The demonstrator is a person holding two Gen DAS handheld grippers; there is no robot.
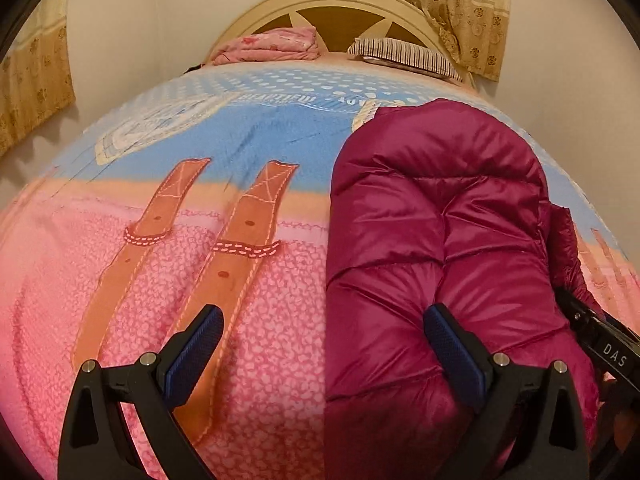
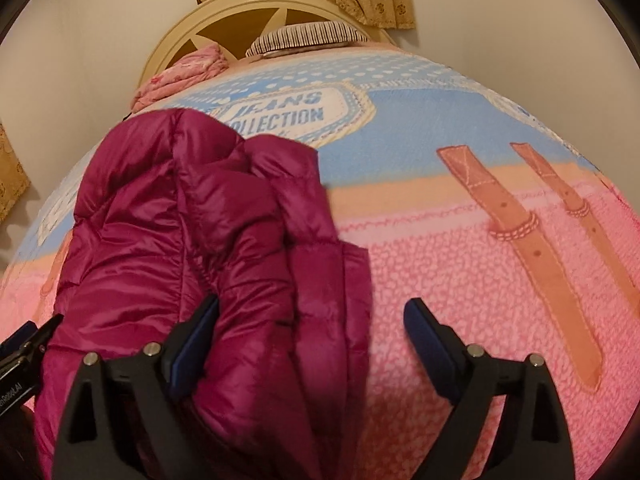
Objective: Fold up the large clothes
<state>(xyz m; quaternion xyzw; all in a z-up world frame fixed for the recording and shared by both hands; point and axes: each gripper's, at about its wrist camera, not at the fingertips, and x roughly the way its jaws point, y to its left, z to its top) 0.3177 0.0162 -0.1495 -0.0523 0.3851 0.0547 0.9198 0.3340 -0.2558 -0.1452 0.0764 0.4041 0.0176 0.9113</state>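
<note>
A magenta quilted puffer jacket [image 1: 432, 240] lies folded lengthwise on the bed; it also shows in the right wrist view [image 2: 192, 232]. My left gripper [image 1: 320, 332] is open over the jacket's left edge, its right finger above the jacket and its left finger above the bedspread. My right gripper [image 2: 312, 328] is open over the jacket's right edge, with jacket fabric between its jaws but not clamped. The right gripper's body shows at the right edge of the left wrist view [image 1: 600, 340].
The bed is covered by a pink and blue printed bedspread [image 1: 160, 280]. A folded pink blanket [image 1: 272, 46] and a striped pillow [image 1: 404, 54] lie by the cream headboard [image 1: 332, 0]. Curtains [image 1: 448, 0] hang behind; walls flank the bed.
</note>
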